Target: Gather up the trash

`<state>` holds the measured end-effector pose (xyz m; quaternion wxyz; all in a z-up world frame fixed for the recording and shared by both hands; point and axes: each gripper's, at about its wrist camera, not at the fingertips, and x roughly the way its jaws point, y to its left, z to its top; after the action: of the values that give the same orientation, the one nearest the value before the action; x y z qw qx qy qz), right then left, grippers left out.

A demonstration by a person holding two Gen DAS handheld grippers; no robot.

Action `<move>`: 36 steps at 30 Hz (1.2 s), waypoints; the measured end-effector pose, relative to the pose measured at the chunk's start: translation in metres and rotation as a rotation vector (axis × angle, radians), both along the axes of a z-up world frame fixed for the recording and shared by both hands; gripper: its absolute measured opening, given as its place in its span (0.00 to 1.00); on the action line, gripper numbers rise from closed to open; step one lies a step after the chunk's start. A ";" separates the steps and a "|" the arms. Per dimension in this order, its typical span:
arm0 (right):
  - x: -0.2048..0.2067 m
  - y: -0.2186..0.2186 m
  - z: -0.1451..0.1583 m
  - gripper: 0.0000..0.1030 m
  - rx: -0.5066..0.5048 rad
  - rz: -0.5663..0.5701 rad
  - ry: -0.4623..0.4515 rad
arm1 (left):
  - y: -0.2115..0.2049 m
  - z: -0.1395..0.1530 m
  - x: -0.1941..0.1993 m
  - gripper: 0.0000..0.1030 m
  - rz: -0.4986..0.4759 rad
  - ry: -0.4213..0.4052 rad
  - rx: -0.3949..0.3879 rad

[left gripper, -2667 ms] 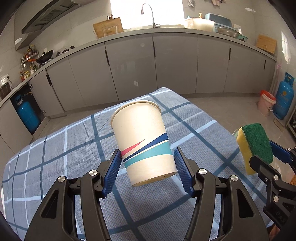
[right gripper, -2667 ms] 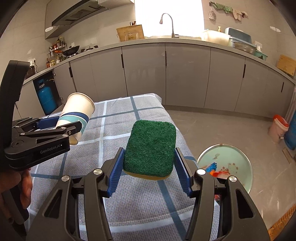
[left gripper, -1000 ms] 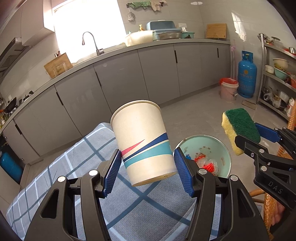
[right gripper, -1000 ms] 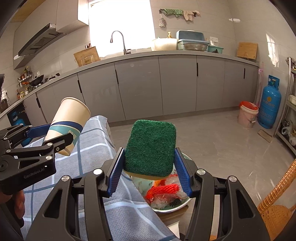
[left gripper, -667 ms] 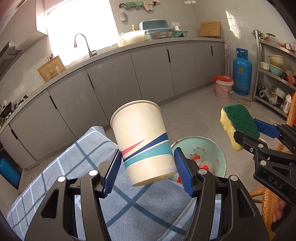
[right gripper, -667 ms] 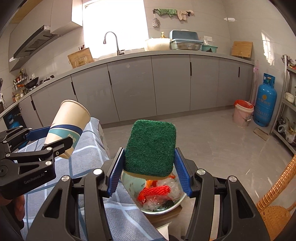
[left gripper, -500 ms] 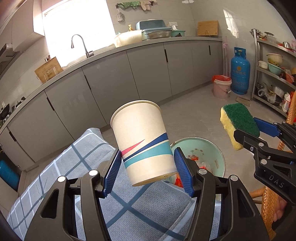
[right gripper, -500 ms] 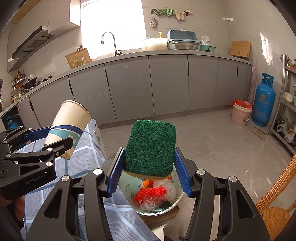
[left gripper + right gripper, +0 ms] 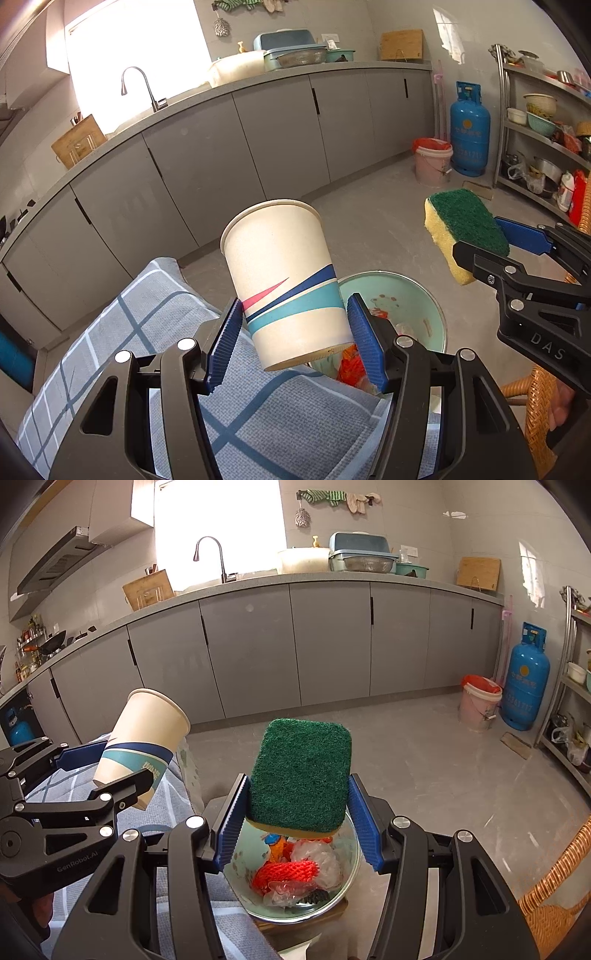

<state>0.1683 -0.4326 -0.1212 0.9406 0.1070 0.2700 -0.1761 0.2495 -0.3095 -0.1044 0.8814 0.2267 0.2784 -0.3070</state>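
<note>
My left gripper (image 9: 295,341) is shut on a white paper cup (image 9: 284,277) with red, navy and teal stripes, held tilted above the table's edge. My right gripper (image 9: 297,818) is shut on a green and yellow sponge (image 9: 301,775), which hangs over a pale green basin (image 9: 351,864) holding red netting, plastic wrap and other trash. In the left wrist view the sponge (image 9: 463,230) and right gripper (image 9: 517,251) are at the right, with the basin (image 9: 410,299) just beyond the cup. The right wrist view shows the cup (image 9: 142,744) in the left gripper (image 9: 99,773) at the left.
A grey checked cloth (image 9: 155,332) covers the table at the left. The basin rests on a low wooden stool (image 9: 306,919). A wicker chair (image 9: 557,890) stands at the right. Grey kitchen cabinets (image 9: 332,642), a blue gas cylinder (image 9: 524,679) and a pink bucket (image 9: 478,701) lie beyond.
Both grippers have moved right and a little down, from over the table toward the basin. The basin now lies directly under the sponge and nearer the cup. Both grips are unchanged.
</note>
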 end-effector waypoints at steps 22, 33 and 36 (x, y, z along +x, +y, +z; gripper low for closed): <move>0.032 -0.034 -0.030 0.69 0.063 0.023 0.017 | -0.023 -0.038 0.024 0.60 -0.013 0.057 0.059; -0.006 -0.031 -0.021 0.78 0.095 -0.042 -0.021 | -0.004 -0.028 0.017 0.88 0.032 0.037 0.059; -0.030 -0.025 -0.015 0.81 0.113 -0.070 -0.041 | 0.013 -0.015 0.010 0.91 0.061 0.037 0.024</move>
<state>0.1380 -0.4572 -0.1365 0.9316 0.1730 0.2563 -0.1910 0.2598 -0.2963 -0.1194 0.8822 0.2231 0.3054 -0.2806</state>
